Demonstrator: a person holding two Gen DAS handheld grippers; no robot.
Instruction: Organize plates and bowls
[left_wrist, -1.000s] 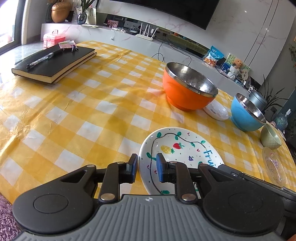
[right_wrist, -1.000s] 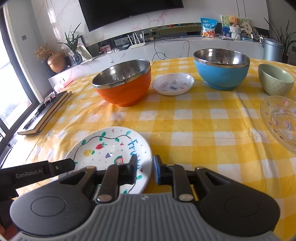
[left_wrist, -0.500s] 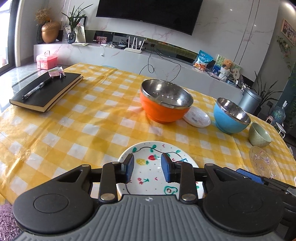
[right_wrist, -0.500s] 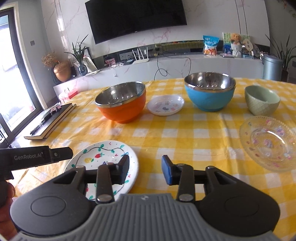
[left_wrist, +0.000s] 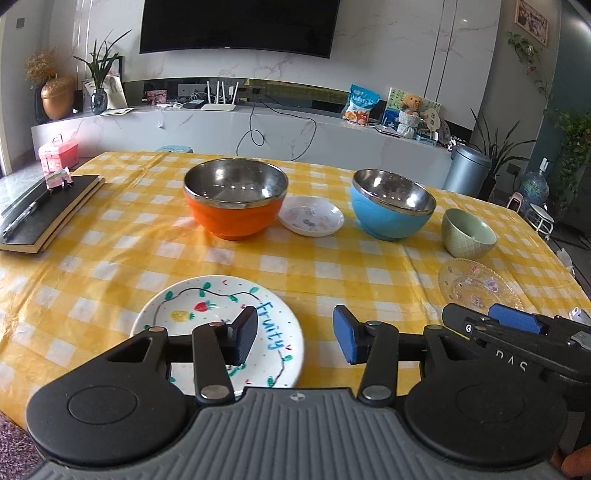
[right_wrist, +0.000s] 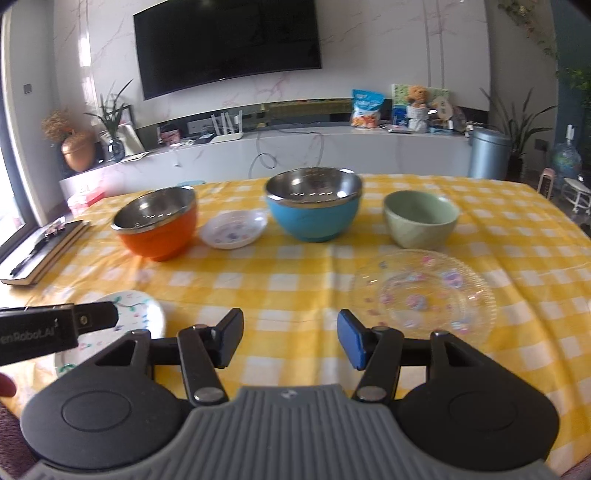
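Table (left_wrist: 332, 273) under a yellow-white checked cloth fills both views; everything on it sits upright, rims up.

Orange bowl (left_wrist: 235, 201), steel-lined, far centre-left; round, so no long axis; mouth faces up. Blue bowl (left_wrist: 391, 206), same build, far centre-right, rim tilted slightly toward the camera in the left wrist view. Fruit plate (left_wrist: 221, 325), white with painted fruit and the word "Fruity", lies flat at the near edge, left of centre; lettering runs from far-left to near-right across its right side. Glass plate (right_wrist: 423, 291), clear with small flower prints, flat at near right, just in front of the green bowl (right_wrist: 421, 218); the two look close but apart. Green bowl sits right of the blue bowl, well clear of it. Small white dish (left_wrist: 312, 220) lies between orange and blue bowls, very close to the orange one; cannot tell whether they touch.

Black notebook (left_wrist: 40, 214) with a pen on top at far left, long axis running near-left to far-right.

Left gripper (left_wrist: 293, 338): jaws opening, nothing between them; the left finger overlaps the fruit plate in view, height above it unclear. Right gripper (right_wrist: 290, 341): jaws opening, nothing between the pads, only bare cloth beyond; glass plate is just to its right, fruit plate to its left behind the other gripper's body.
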